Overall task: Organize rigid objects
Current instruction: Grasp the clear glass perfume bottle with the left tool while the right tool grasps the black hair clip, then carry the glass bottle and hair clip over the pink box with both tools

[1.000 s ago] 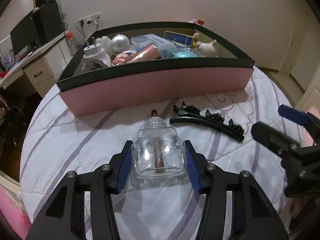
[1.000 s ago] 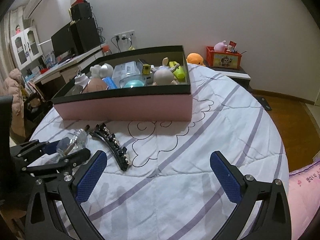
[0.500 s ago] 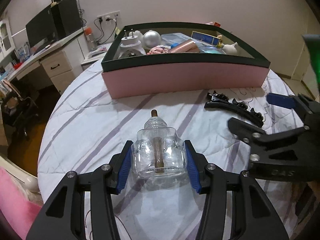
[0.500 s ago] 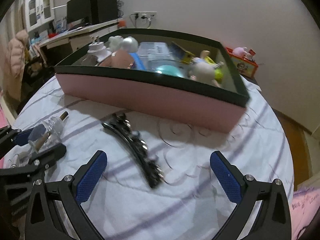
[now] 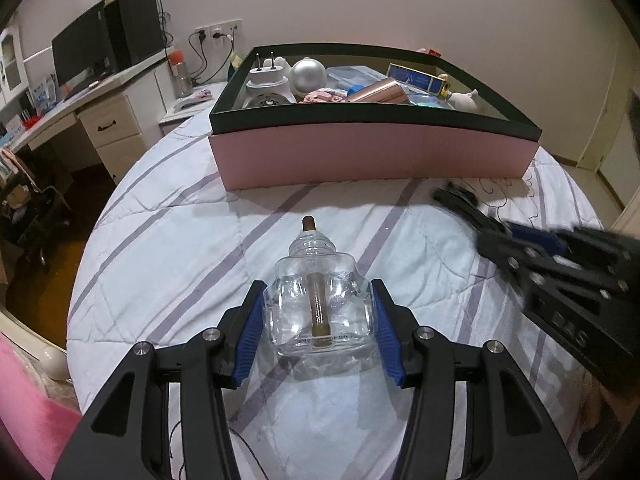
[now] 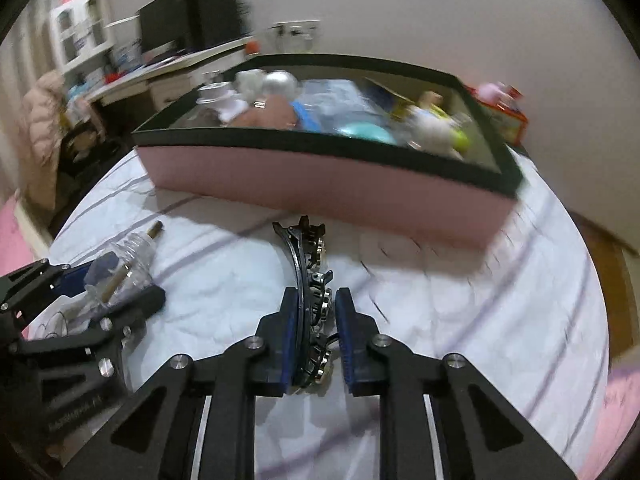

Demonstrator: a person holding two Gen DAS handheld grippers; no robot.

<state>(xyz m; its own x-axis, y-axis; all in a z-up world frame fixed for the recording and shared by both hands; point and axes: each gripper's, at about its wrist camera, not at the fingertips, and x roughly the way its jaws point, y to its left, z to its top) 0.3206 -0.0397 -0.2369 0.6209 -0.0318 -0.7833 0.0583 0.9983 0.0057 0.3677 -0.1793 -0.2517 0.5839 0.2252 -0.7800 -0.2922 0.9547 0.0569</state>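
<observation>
A clear glass bottle [image 5: 318,302] with a brown stem lies on the striped bedspread. My left gripper [image 5: 318,312] is shut on it, blue pads against both sides; it also shows in the right wrist view [image 6: 120,268]. A black hair clip [image 6: 312,280] with metal studs lies on the bed in front of the pink box [image 6: 320,184]. My right gripper [image 6: 316,320] has closed around the clip's near end, pads on both sides. In the left wrist view the right gripper [image 5: 520,240] is blurred at the right, over the clip [image 5: 456,198].
The pink box with a dark rim [image 5: 372,152] stands at the far side of the bed, filled with several items, including a silver ball [image 5: 308,74] and a white plug device [image 5: 266,88]. A desk [image 5: 92,120] with a monitor stands at the left.
My right gripper has moved down onto the hair clip and closed from wide open to around it. The left gripper still holds the bottle, and the box now sits farther right in its view.
</observation>
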